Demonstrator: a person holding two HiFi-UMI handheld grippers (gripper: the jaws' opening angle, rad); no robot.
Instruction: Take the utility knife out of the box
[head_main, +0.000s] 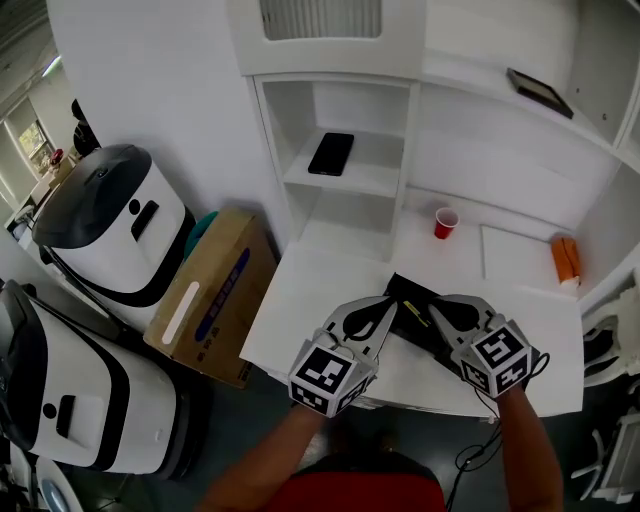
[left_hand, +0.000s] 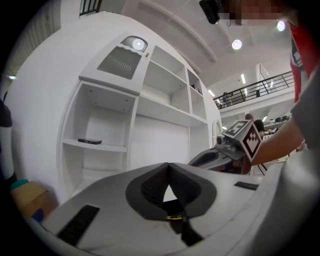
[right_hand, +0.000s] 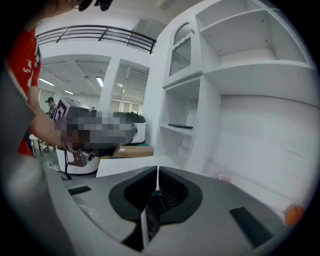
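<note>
Both sides of black box (head_main: 410, 292), lengthwise far-left to near-right: left hand-held gripper (head_main: 386, 314) clenched, right hand-held gripper (head_main: 440, 312) ajar.

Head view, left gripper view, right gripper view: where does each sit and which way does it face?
Head view: on the person's head, looking steeply down at the white desk and black box; shows both forearms, the left hand-held gripper and the right hand-held gripper.
Left gripper view: rides the left hand-held gripper, looking along its jaws toward the shelves; shows the right hand-held gripper and a forearm.
Right gripper view: rides the right hand-held gripper, facing the same shelves; shows a red sleeve.
Shared: the phone on the shelf appears in all three.
</note>
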